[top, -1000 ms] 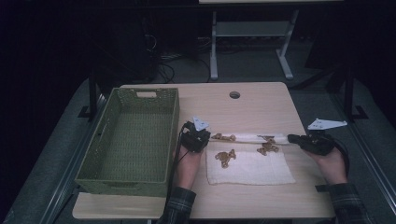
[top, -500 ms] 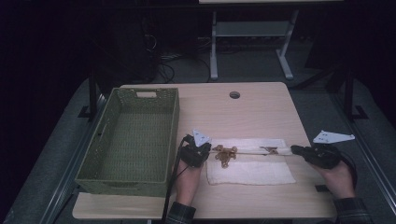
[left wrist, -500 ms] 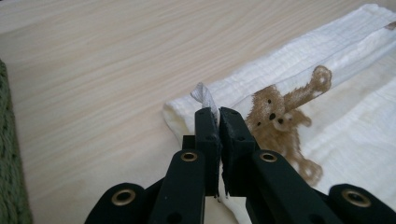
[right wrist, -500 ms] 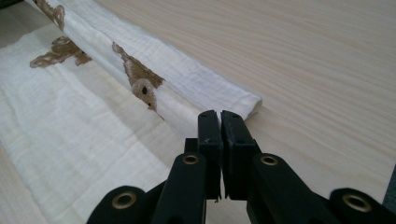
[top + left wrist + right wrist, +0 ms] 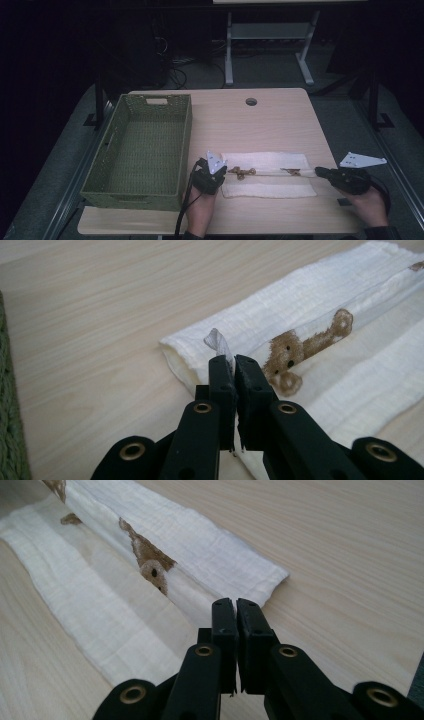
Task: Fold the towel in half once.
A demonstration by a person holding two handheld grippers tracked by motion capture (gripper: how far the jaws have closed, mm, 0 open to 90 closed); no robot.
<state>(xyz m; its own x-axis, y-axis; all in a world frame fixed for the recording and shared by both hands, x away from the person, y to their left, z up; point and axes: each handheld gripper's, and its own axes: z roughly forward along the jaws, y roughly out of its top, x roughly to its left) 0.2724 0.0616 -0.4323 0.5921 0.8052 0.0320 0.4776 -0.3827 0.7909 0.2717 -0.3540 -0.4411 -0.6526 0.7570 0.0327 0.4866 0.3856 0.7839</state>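
Folding a white muslin cloth (image 5: 267, 175) printed with brown teddy bears, at the near edge of the wooden table (image 5: 260, 120), just right of the green woven basket (image 5: 142, 150). Left gripper (image 5: 216, 172) clamped on the cloth's left end, jaws pressed together with a small ribbon tag (image 5: 216, 342) and a fold of fabric pinched between them. Right gripper (image 5: 320, 172) likewise closed tight on the right end, fabric edge caught in its tips in the right gripper view (image 5: 235, 611).

Compared with a second ago: both hands drawn toward the near edge of the table, carrying the far hem over the body of the cloth. Then a wider rectangle with bears lying open; now a narrower band, top layer doubled toward the person, bear prints (image 5: 242, 172) half hidden along the crease. Held edge not yet level with the near hem, a strip of the lower layer left showing in front.

Probably mid-fold, then: lengthwise fold most of the way over, hem still to be laid flush and released. Basket empty beside it, likely the cloth's destination once folded.
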